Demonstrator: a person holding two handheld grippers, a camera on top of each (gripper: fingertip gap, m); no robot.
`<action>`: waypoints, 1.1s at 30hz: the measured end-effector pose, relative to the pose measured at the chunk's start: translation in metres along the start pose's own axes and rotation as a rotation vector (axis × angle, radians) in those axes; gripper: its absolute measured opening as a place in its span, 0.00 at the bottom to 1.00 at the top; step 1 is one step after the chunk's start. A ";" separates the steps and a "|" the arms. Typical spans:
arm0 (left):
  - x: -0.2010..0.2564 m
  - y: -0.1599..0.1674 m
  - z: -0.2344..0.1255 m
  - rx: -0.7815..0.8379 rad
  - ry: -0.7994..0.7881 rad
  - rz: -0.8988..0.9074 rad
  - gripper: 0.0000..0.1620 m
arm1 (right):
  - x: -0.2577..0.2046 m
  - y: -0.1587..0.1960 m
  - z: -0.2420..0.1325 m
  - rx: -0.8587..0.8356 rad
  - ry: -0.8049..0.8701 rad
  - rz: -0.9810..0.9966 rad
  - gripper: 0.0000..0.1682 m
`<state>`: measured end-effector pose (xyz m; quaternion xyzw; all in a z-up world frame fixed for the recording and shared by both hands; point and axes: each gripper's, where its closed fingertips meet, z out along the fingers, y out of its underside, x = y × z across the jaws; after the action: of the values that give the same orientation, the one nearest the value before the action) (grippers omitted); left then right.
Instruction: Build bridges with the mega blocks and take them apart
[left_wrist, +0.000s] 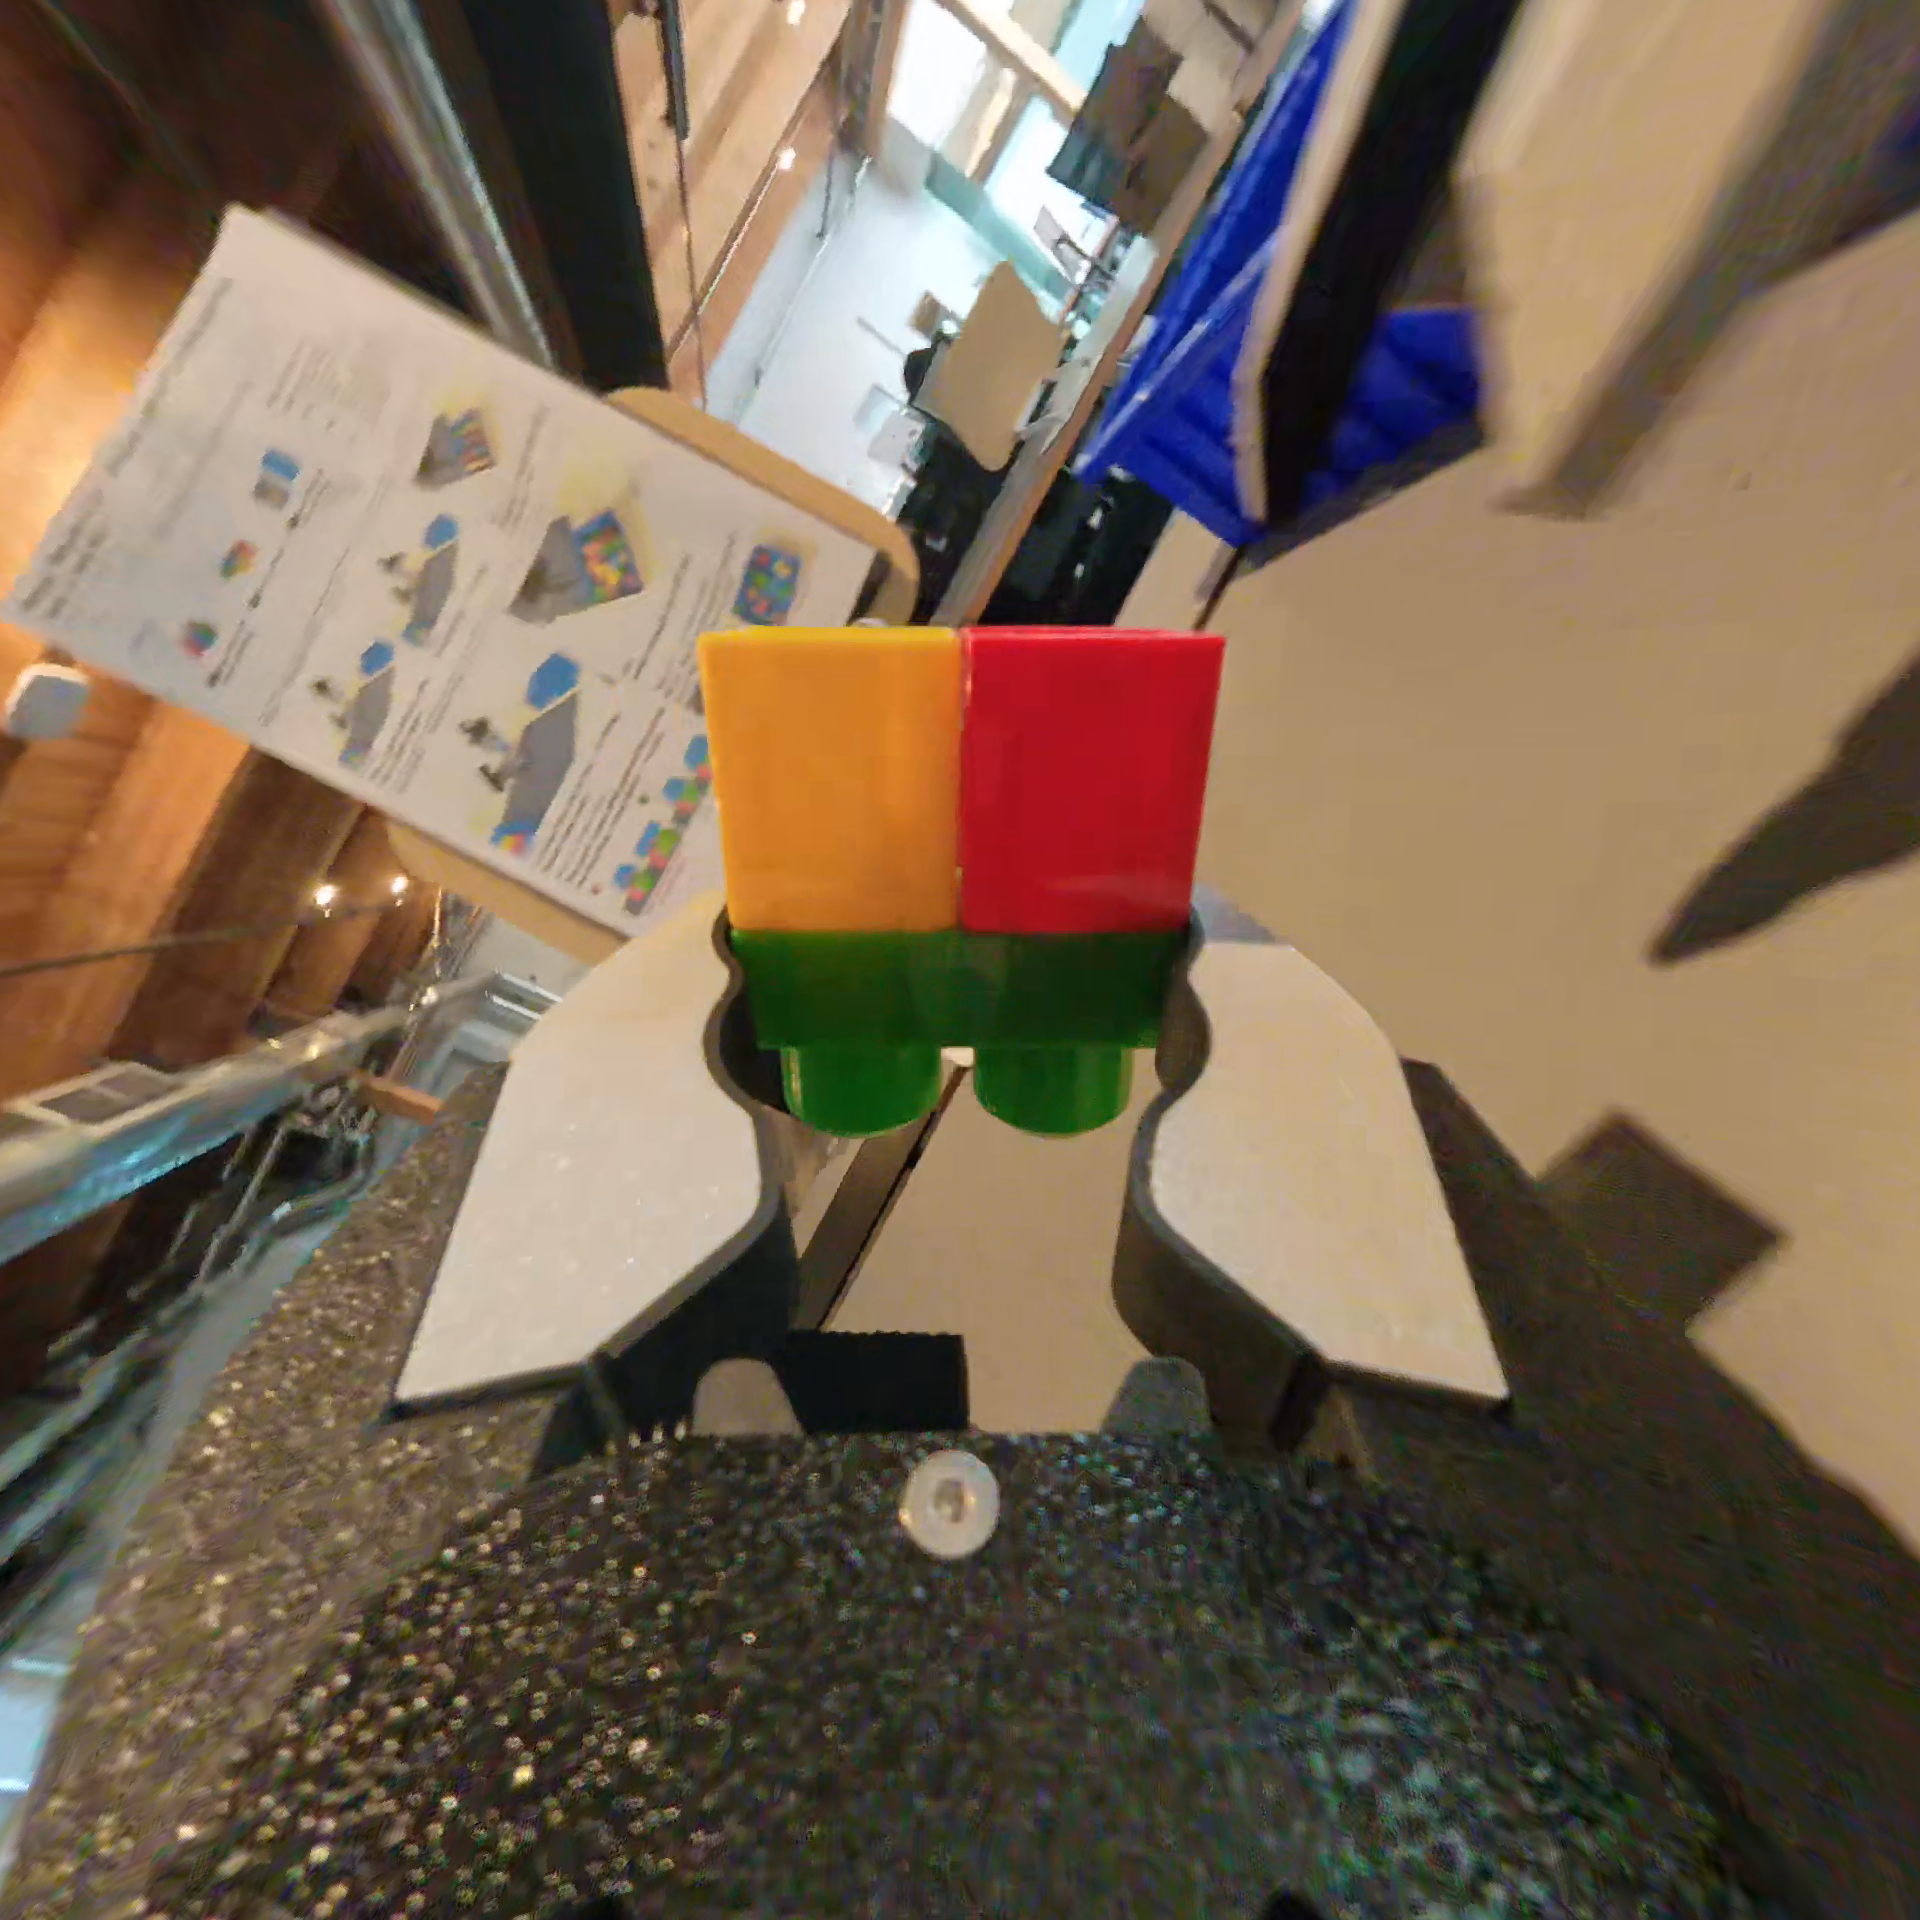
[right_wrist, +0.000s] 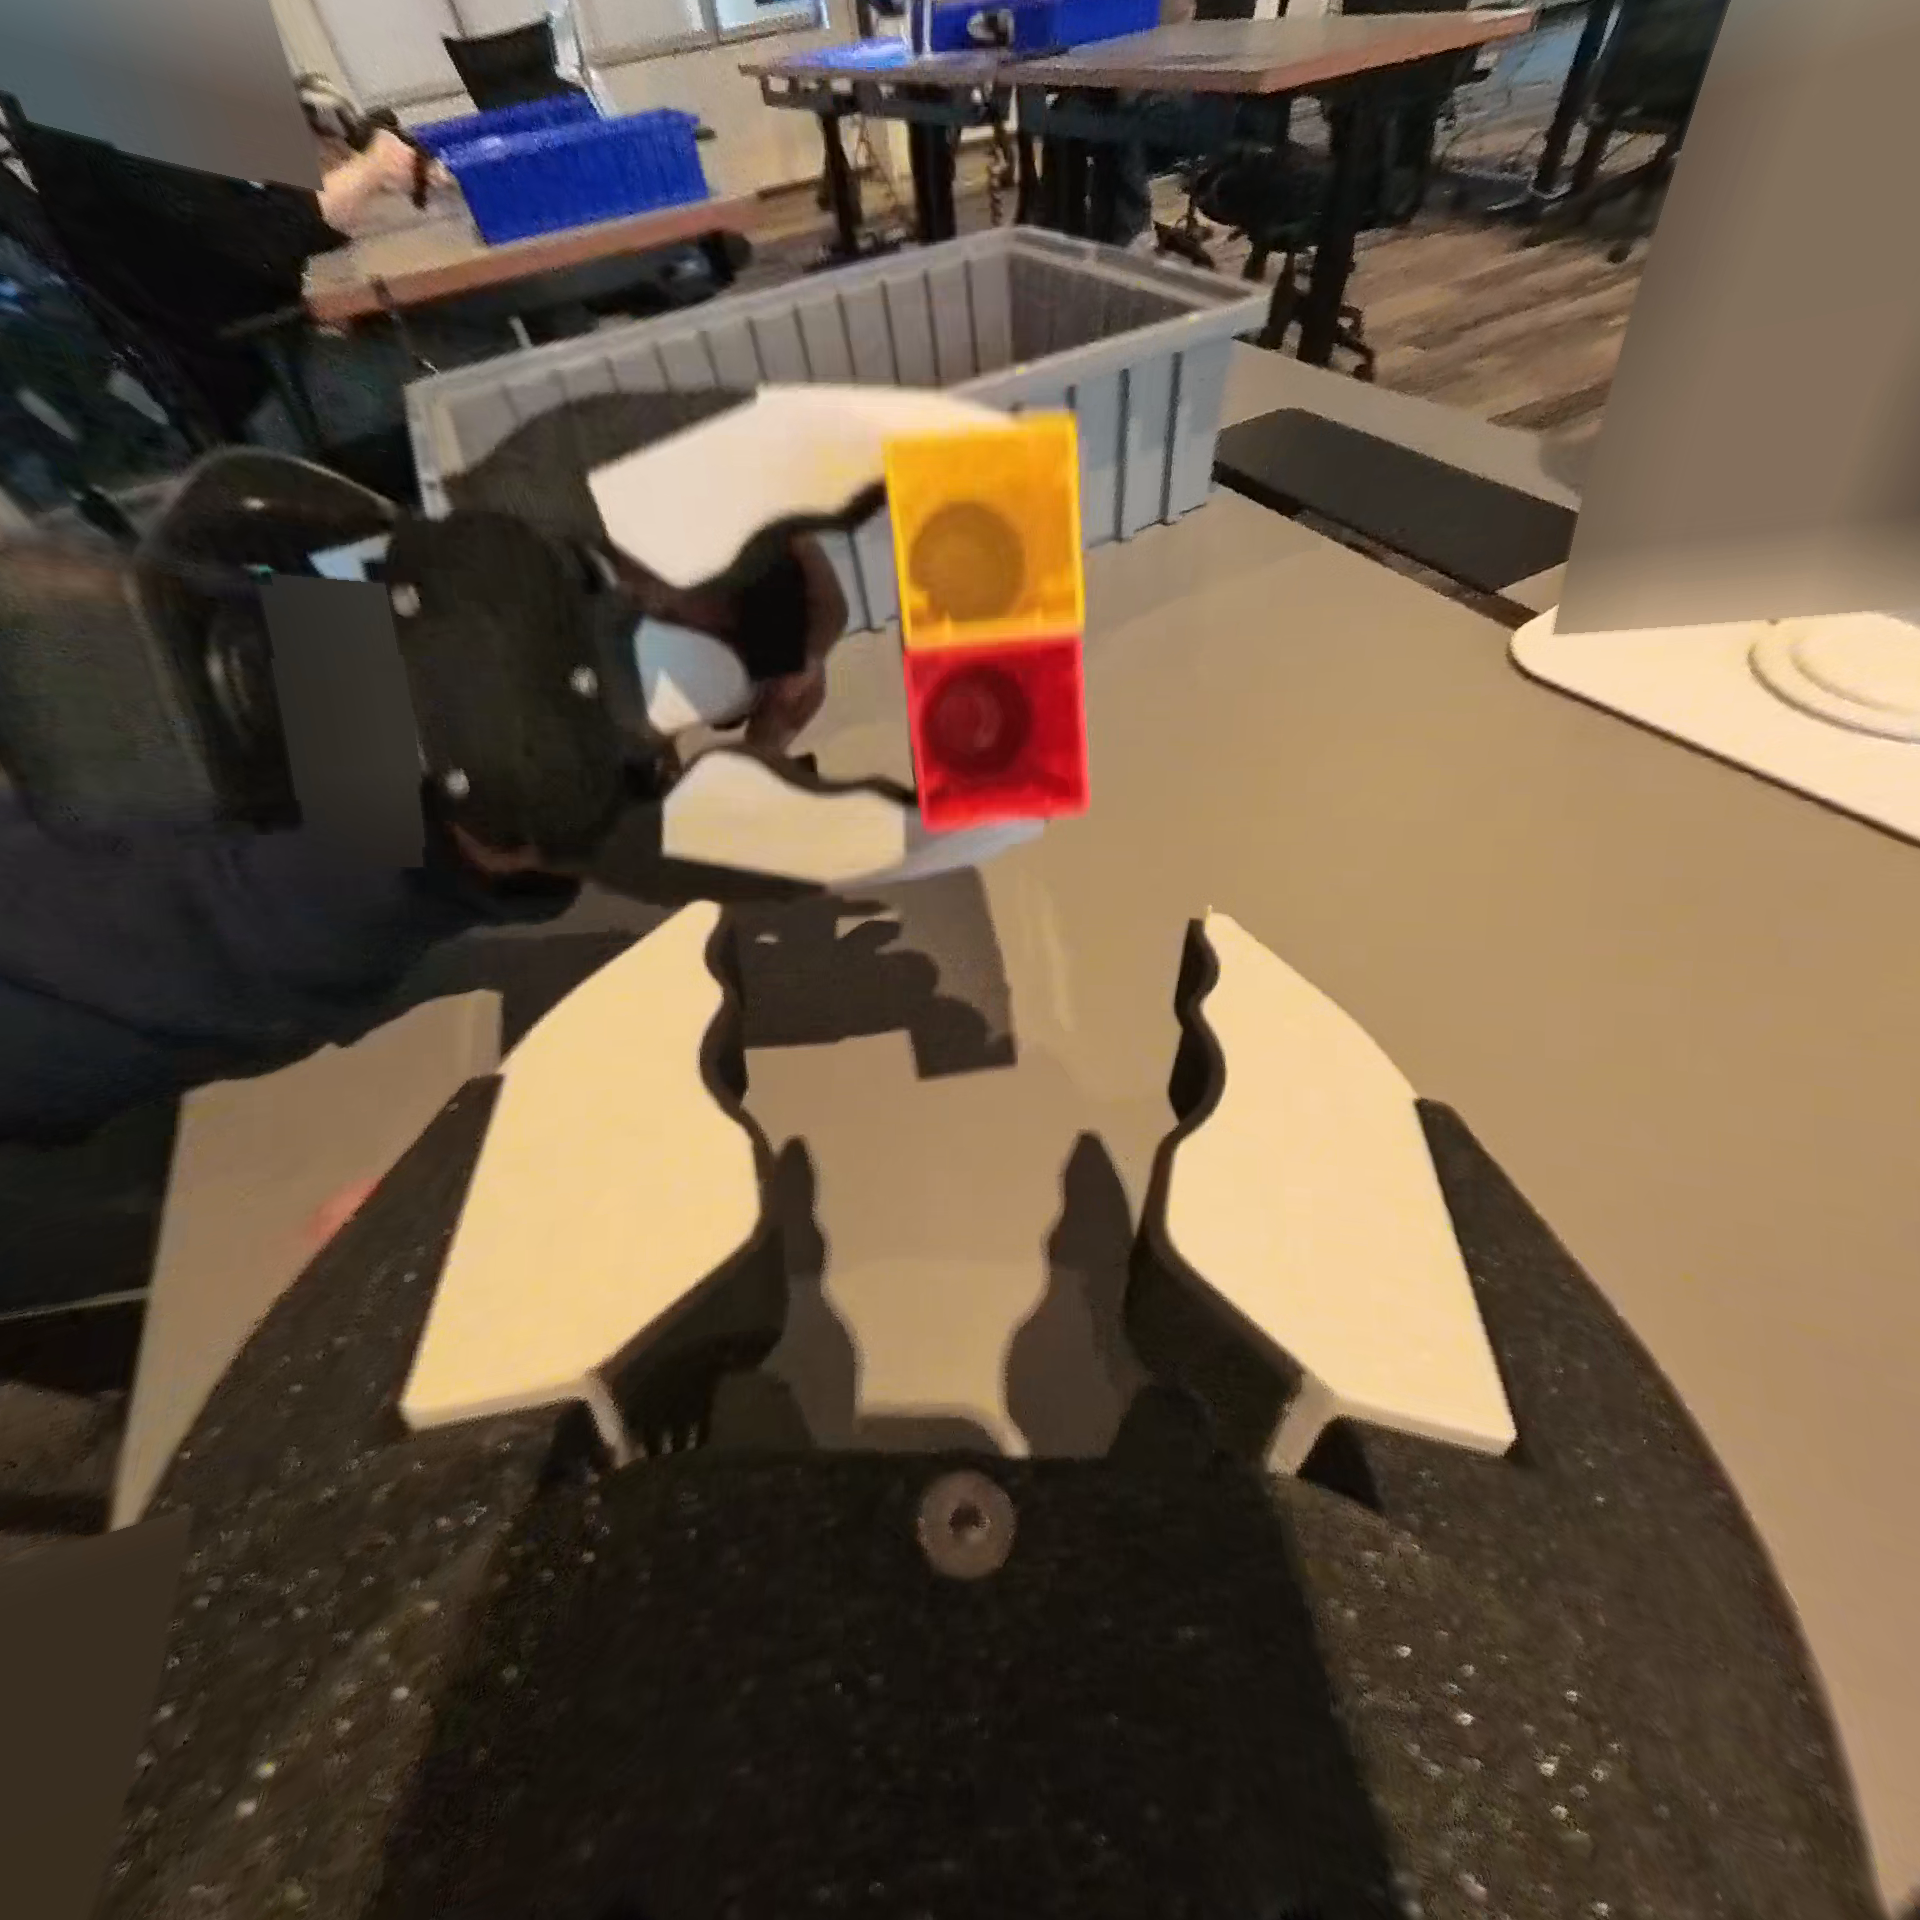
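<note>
In the centre of the left wrist view, the left hand-held gripper (left_wrist: 961, 997) clamps only the green block (left_wrist: 956, 987) carrying the yellow block (left_wrist: 831, 779) and red block (left_wrist: 1086, 779) above the worktop (right_wrist: 1351, 883), so a careless tug from the wide-open, empty right hand-held gripper (right_wrist: 961, 997) (lower centre of its view) could twist the bridge loose.

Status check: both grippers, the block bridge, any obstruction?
Left gripper shut on green block, bridge held off the table. Yellow block and red block attached side by side. Right gripper open, empty, facing them. Nothing between.
</note>
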<state>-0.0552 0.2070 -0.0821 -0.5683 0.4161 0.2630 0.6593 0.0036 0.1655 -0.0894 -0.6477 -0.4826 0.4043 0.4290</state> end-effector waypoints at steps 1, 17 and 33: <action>0.009 0.001 0.003 -0.002 0.024 0.017 0.46 | 0.005 0.001 0.002 -0.015 0.007 -0.007 0.49; 0.057 0.005 -0.006 0.056 0.253 -0.070 0.47 | 0.007 0.034 0.039 -0.085 -0.132 0.054 0.22; 0.010 -0.045 -0.041 0.470 0.733 -1.345 0.45 | -0.016 0.001 -0.002 0.212 -0.424 0.093 0.22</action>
<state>-0.0231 0.1559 -0.0673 -0.5937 0.2191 -0.4886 0.6006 0.0025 0.1498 -0.0876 -0.5214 -0.4866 0.5987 0.3646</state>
